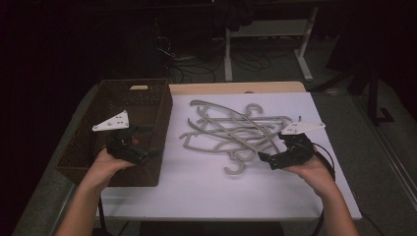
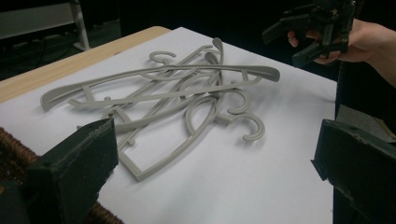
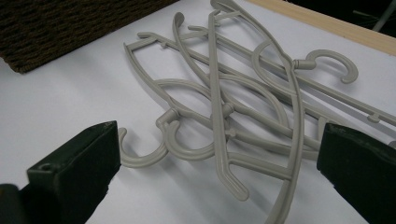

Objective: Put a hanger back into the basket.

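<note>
Several grey plastic hangers lie in a tangled heap on the white sheet covering the worktop, about midway between its left and right edges and toward the far edge, just right of the brown woven basket that sits at the left edge. They look light, thin and stiff, with smooth moulded bars that would likely slip in a loose grip; their hooks and crossbars are interlocked, so lifting one may drag others along. The best hold is probably a flat shoulder bar or the neck below a hook on the topmost hanger, where the tongs can close across a narrow section. The left tongs hover over the basket's right rim, released and wide apart. The right tongs hang beside the heap's near right side, also released, grasping nothing.
</note>
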Tool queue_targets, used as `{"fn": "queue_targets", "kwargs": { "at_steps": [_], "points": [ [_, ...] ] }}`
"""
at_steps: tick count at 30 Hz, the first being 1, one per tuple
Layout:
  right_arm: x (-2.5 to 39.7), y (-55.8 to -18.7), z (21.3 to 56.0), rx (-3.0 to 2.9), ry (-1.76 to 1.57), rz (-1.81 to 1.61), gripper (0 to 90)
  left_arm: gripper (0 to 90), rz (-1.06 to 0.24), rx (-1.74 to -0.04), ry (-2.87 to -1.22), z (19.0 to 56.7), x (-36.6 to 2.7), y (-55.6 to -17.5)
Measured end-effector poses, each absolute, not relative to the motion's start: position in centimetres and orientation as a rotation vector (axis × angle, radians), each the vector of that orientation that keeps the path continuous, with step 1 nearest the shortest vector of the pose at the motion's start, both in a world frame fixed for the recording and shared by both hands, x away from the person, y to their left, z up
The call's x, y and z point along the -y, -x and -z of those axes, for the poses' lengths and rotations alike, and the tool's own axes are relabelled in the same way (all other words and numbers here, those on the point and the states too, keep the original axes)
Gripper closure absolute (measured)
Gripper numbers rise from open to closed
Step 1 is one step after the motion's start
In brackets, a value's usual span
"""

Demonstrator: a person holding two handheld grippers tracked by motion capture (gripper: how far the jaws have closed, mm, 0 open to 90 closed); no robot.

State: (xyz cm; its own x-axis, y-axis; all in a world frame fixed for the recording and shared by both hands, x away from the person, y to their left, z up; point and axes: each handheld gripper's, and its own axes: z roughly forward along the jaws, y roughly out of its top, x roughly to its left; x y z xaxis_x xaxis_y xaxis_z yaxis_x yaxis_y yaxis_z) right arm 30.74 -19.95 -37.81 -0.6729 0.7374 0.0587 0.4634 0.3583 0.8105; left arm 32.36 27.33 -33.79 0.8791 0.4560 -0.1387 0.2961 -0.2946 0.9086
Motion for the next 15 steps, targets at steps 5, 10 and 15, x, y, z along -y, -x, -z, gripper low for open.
{"fn": "queue_targets", "kwargs": {
  "at_steps": [5, 10, 15],
  "points": [
    [20.3, -30.7, 37.7, -2.303, -1.078, -1.222, 0.0, 0.0, -0.150, -0.546, -1.900, 33.3, -26.1, -32.2],
    [20.6, -30.9, 37.6, -2.296, -1.086, -1.223, 0.0, 0.0, -0.124, -0.535, -1.895, 33.2, -24.8, -32.4],
    [21.0, -30.9, 37.6, -2.291, -1.089, -1.220, 0.0, 0.0, -0.093, -0.523, -1.914, 33.7, -22.4, -33.0]
  ]
}}
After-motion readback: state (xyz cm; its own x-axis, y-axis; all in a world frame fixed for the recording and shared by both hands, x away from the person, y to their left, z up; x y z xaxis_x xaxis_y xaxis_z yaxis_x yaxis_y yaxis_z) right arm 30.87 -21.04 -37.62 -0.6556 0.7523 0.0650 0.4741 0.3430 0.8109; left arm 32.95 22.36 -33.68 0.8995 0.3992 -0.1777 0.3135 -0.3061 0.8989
